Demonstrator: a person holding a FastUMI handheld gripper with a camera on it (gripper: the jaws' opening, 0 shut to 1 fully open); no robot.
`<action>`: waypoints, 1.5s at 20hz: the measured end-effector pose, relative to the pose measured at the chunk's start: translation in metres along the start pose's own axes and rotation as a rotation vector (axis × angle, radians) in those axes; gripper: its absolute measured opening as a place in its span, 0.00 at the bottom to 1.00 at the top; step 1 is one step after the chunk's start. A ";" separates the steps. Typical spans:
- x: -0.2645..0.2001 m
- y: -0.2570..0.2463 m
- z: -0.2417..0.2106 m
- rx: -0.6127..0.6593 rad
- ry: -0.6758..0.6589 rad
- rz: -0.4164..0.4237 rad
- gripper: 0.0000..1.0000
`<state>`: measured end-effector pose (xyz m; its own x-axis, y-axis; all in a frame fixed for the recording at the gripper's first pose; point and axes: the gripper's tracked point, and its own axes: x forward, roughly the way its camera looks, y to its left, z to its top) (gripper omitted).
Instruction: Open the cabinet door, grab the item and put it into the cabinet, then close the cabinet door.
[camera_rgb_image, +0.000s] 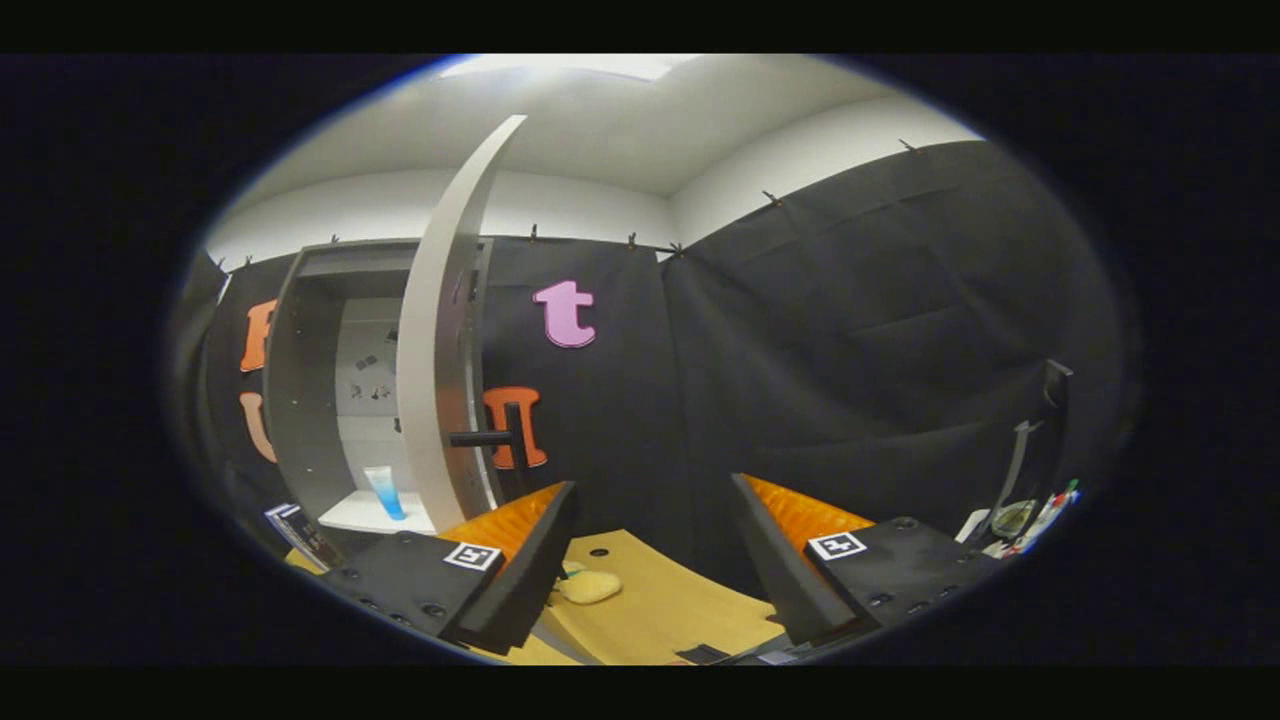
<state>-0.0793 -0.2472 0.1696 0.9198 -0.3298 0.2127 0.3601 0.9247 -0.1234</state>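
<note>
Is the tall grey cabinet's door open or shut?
Open. The white cabinet door stands swung out edge-on, showing a blue tube inside. The gripper is open.

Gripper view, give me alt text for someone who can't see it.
An open gripper hovers empty above a wooden table, with a grey cabinet beyond its left finger. The cabinet's white door stands wide open, and a blue tube stands on the shelf inside. A small yellow item lies on the table between the fingers.

Wooden table (690, 610); black stand (1015, 470) with cluttered small items (1035, 520) beside it.
</note>
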 end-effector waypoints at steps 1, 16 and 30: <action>-0.002 0.000 0.000 -0.015 0.000 -0.013 0.96; -0.056 0.109 -0.002 -0.015 0.005 0.078 0.95; -0.057 0.309 -0.042 0.044 0.110 0.479 0.97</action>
<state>-0.0139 0.0494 0.0788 0.9922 0.1189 0.0380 -0.1125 0.9837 -0.1404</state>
